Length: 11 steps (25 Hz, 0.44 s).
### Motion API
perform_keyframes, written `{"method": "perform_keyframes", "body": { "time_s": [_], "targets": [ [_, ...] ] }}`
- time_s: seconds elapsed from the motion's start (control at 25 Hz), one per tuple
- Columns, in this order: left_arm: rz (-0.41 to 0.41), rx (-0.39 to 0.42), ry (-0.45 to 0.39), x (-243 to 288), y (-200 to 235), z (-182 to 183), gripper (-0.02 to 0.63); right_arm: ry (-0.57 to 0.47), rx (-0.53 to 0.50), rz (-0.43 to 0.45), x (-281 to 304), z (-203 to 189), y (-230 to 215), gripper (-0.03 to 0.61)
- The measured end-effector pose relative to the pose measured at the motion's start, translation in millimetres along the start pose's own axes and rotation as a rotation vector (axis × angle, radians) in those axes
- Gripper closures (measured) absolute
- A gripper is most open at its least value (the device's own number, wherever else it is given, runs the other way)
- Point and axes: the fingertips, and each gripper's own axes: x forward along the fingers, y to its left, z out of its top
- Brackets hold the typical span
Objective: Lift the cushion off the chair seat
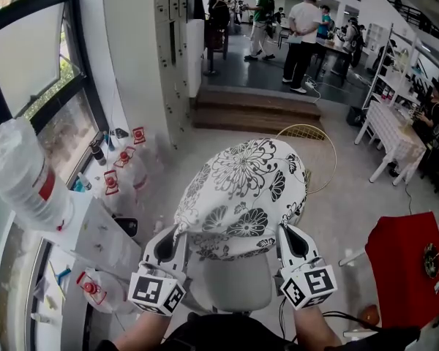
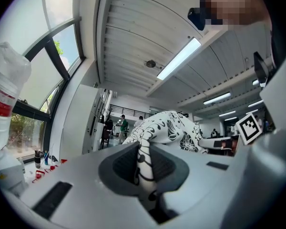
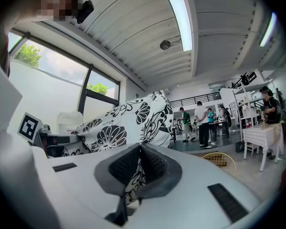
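Observation:
A white cushion with black flower print (image 1: 241, 196) hangs between my two grippers, above the pale grey chair seat (image 1: 230, 284). My left gripper (image 1: 177, 234) is shut on the cushion's near left edge. My right gripper (image 1: 287, 232) is shut on its near right edge. In the left gripper view, a fold of the cushion (image 2: 169, 128) is pinched in the left gripper (image 2: 143, 168). The right gripper view shows the cushion (image 3: 119, 128) clamped in the right gripper (image 3: 139, 168) in the same way. Both grippers point level, away from me.
A big clear water bottle (image 1: 25, 181) stands close at the left by the window sill (image 1: 95, 225), which holds small bottles. A red chair (image 1: 406, 269) is at the right, a white table (image 1: 391, 134) beyond it. A yellow racket (image 1: 311, 134), steps (image 1: 256, 112) and people (image 1: 304, 39) lie ahead.

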Motion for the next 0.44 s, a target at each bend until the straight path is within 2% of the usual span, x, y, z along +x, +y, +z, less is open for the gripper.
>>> {"method": "perform_keyframes", "body": {
  "time_s": [0.12, 0.44],
  "targets": [
    [-0.004, -0.022, 0.005, -0.1, -3.2, 0.8, 0.581, 0.002, -0.002, 0.001, -2.1, 1.0, -2.4, 0.568],
    [-0.014, -0.02, 0.002, -1.6, -6.8, 6.2, 0.581, 0.007, -0.004, 0.009, -3.1, 3.2, -2.6, 0.568]
  ]
}}
